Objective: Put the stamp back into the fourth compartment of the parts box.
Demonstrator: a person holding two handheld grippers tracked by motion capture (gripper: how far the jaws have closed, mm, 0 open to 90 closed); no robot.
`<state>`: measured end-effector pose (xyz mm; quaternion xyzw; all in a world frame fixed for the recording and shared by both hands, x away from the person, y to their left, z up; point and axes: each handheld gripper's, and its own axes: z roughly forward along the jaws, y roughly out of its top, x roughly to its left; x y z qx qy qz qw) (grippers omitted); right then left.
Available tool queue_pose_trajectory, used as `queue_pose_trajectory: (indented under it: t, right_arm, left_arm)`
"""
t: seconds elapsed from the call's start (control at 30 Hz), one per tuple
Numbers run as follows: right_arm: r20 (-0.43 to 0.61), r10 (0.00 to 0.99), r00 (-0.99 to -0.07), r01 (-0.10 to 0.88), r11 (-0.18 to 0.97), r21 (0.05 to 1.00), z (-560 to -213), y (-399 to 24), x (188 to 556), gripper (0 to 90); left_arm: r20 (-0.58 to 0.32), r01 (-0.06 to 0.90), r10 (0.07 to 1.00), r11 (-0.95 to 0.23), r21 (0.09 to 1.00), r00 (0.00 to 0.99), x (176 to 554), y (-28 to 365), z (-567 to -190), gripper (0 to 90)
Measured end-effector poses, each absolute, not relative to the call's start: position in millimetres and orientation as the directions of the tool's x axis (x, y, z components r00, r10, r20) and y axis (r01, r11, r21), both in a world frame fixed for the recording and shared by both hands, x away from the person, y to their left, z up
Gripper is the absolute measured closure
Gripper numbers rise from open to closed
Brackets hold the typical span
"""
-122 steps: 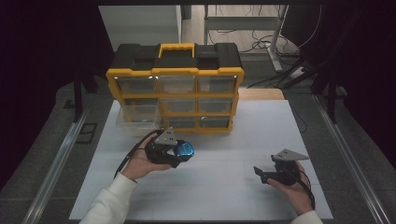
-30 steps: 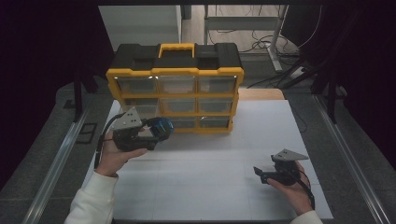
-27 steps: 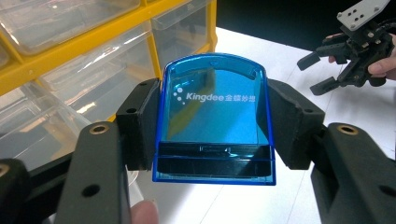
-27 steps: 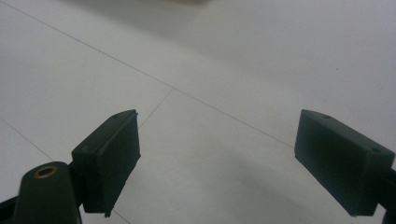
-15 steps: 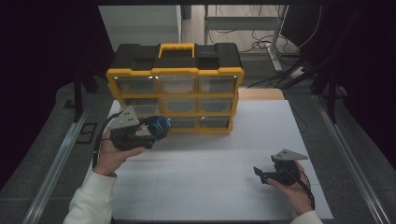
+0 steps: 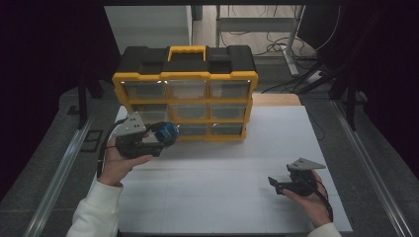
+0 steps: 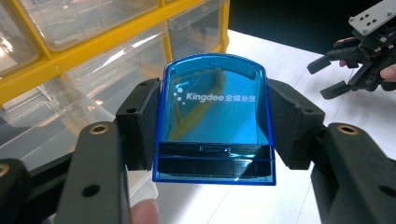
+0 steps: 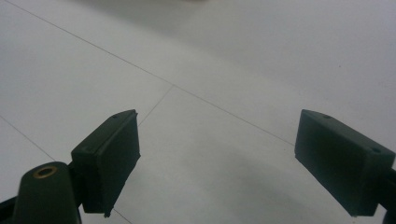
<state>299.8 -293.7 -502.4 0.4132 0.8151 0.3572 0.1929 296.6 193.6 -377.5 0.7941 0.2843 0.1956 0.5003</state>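
My left gripper (image 6: 164,134) is shut on a blue see-through plastic case (image 6: 167,131), held just in front of the lower left drawers of the yellow and black drawer organizer (image 6: 185,79). In the left gripper view the case (image 7: 215,107) bears white "Kingdee" lettering, and both pads (image 7: 137,123) press on its sides. The clear drawers (image 7: 93,46) lie close behind it. Near the front right of the white mat, my right gripper (image 6: 273,181) stands open with nothing between its fingers. In the right gripper view the open gripper (image 8: 233,154) hangs low over bare mat.
The white mat (image 6: 222,197) covers the table in front of the organizer. Metal rails (image 6: 64,163) run along both table sides. Cables and a desk frame (image 6: 276,29) lie on the floor behind. The right gripper (image 7: 327,77) also appears far off in the left gripper view.
Since the earliest frame my left gripper has carried the blue case left and back, up to the organizer's lower drawers. Over the last second it has held still. The right gripper has not moved.
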Motion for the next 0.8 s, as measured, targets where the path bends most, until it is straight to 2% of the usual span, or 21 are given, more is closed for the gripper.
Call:
queue_pose_trajectory:
  t: [0.8]
  right_arm:
    - [-0.025, 0.81, -0.586, 0.54, 0.413, 0.733, -503.6, -293.0, 300.4, 14.2]
  left_arm:
    - [0.037, 0.257, 0.664, -0.339, 0.905, 0.747, 297.0, 195.2, -377.8, 41.0]
